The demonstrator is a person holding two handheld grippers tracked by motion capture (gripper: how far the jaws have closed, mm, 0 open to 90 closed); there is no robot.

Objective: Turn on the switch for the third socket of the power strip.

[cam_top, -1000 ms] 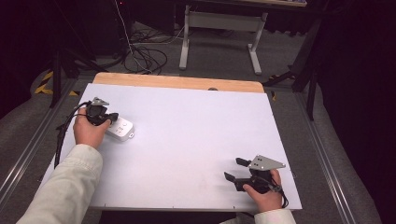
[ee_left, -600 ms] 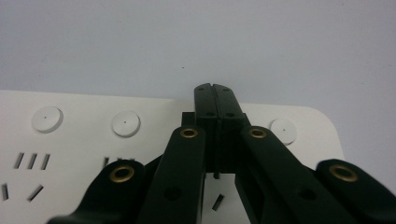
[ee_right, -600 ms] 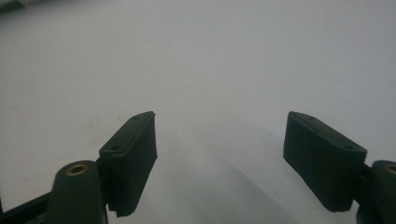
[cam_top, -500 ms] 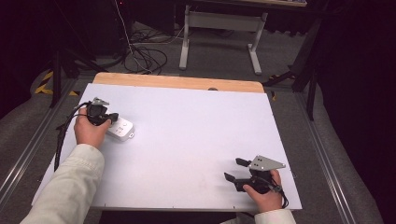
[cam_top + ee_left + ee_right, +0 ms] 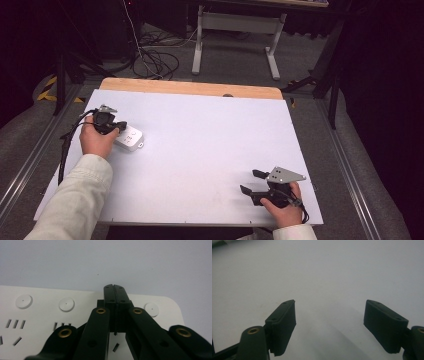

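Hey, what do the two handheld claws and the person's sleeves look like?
Both claws, left claw and right claw, are black with brass-coloured rivets. Each carries a grey three-cornered plate on top. A black cable trails from the left one. The sleeves are cream.

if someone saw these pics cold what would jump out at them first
First the white power strip at the left side of the pale table, with the left gripper over it, jaws pressed shut above the row of round buttons. Next the right gripper near the table's front right corner, its jaws wide apart over bare tabletop with nothing between them. Beyond the table's wooden far edge, cables lie on the dark floor.
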